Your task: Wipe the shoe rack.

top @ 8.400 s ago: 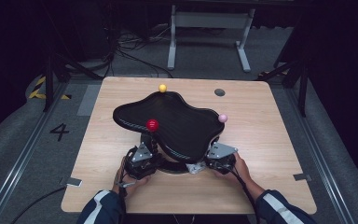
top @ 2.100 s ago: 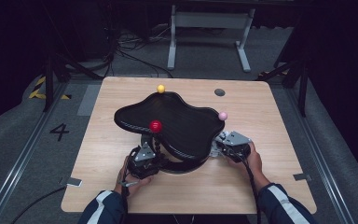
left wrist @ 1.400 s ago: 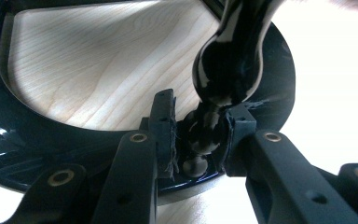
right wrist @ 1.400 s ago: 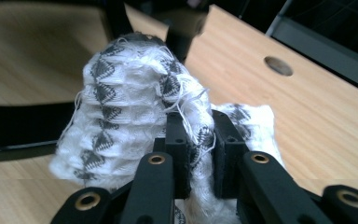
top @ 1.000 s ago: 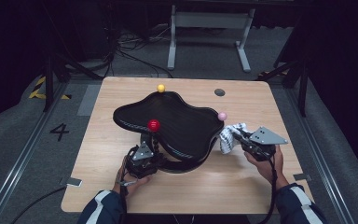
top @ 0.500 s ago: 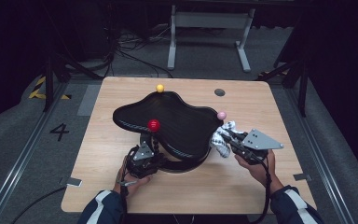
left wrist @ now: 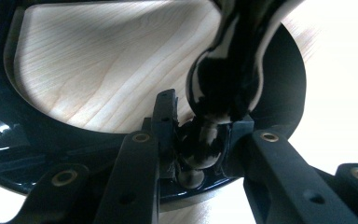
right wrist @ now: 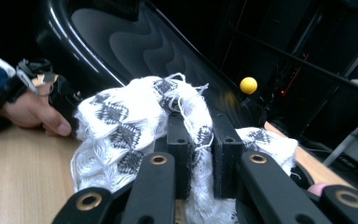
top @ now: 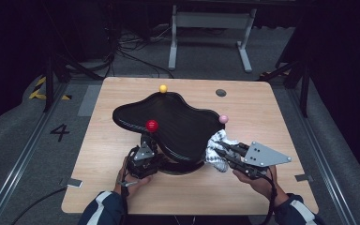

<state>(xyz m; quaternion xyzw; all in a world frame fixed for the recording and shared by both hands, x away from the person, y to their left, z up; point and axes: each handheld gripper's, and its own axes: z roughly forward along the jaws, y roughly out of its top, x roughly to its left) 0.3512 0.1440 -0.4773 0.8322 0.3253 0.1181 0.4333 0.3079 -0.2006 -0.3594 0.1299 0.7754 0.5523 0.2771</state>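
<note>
At table's near edge, the black wavy tray (top: 168,122) is gripped by its stem by the left gripper (top: 143,157). A white patterned cloth (top: 218,149) is clamped in the right gripper (top: 222,154) vs. tray's right rim.

Surroundings of the work table

A wooden table (top: 272,117) with rounded corners stands on grey carpet. A dark round disc (top: 221,93) sits flush in its far right area. A small metal tab (top: 73,183) projects at its near left edge, another (top: 302,177) at the near right edge. Beyond the far edge stands a white metal stand (top: 209,28) on two legs, with black cables (top: 131,54) lying on the floor to its left. A number 4 (top: 59,132) is marked on the floor at left, near yellow-black hazard tape (top: 38,89).
</note>
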